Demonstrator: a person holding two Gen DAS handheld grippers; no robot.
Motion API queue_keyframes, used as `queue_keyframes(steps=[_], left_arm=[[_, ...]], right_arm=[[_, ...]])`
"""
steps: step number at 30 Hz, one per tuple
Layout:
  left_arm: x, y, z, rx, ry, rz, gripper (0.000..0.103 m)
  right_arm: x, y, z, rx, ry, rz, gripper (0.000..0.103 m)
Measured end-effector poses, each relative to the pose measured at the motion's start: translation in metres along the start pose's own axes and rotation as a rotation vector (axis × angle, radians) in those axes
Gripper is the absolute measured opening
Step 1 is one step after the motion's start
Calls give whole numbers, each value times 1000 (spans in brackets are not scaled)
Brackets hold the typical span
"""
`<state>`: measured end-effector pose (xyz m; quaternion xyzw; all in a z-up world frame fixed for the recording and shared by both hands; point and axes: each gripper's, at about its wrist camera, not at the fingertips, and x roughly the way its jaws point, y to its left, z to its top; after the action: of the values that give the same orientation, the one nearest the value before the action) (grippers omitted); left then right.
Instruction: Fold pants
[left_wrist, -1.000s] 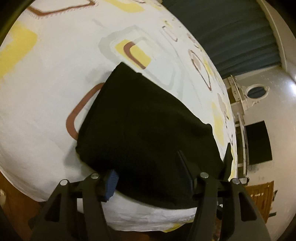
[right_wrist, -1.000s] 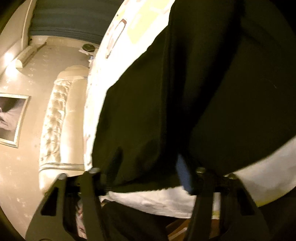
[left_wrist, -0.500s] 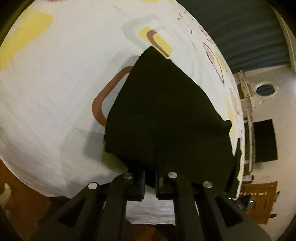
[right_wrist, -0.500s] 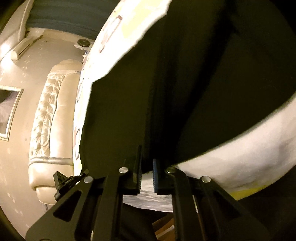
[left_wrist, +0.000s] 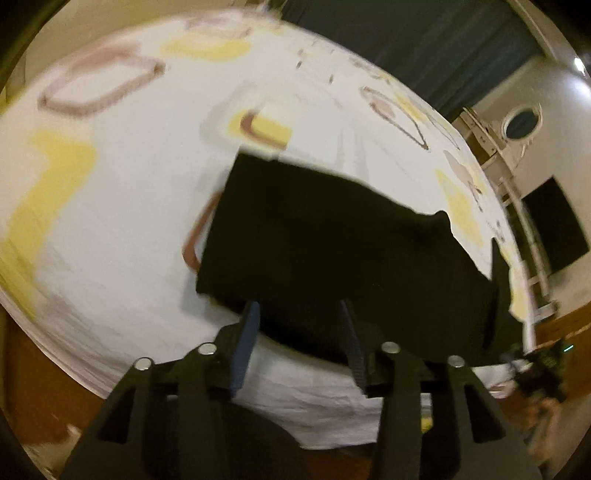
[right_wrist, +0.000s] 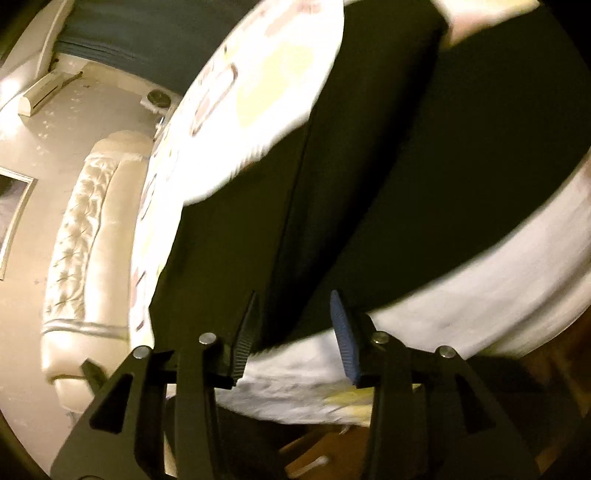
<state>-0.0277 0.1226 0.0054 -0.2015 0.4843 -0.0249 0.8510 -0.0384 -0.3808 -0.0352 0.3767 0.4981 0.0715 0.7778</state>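
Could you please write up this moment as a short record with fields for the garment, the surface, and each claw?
garment: black fabric pants, folded into a compact rectangle, lying flat near the bed's edge
surface: white bedsheet with yellow and brown shapes
left claw: jaws opening, nothing gripped, hanging over the pants' near edge
right claw: jaws opening, nothing gripped, over the pants' near edge
background: cream tufted sofa
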Motion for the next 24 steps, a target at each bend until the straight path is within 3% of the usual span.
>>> queue_keyframes(steps=[1, 3, 6, 11, 15, 20, 23, 24], left_arm=[[-5, -7, 4, 29, -36, 25, 68], [-10, -22, 16, 88, -112, 61, 78], [4, -37, 34, 136, -137, 100, 81], [49, -53, 48, 77, -69, 111, 81], [77, -56, 45, 29, 4, 83, 81], [90, -59, 33, 28, 27, 108, 81], [91, -61, 32, 49, 33, 117, 81], [91, -60, 33, 39, 33, 113, 81]], right_arm=[[-9, 1, 10, -9, -22, -13, 44], [-23, 3, 40, -26, -77, -43, 48], [-27, 10, 99, -67, -160, -121, 55], [23, 33, 211, -212, -228, -397, 59], [87, 36, 276, -221, -180, -595, 59], [145, 24, 314, -197, -152, -811, 59], [162, 13, 323, -212, -115, -900, 59], [164, 7, 323, -206, -110, -891, 56]])
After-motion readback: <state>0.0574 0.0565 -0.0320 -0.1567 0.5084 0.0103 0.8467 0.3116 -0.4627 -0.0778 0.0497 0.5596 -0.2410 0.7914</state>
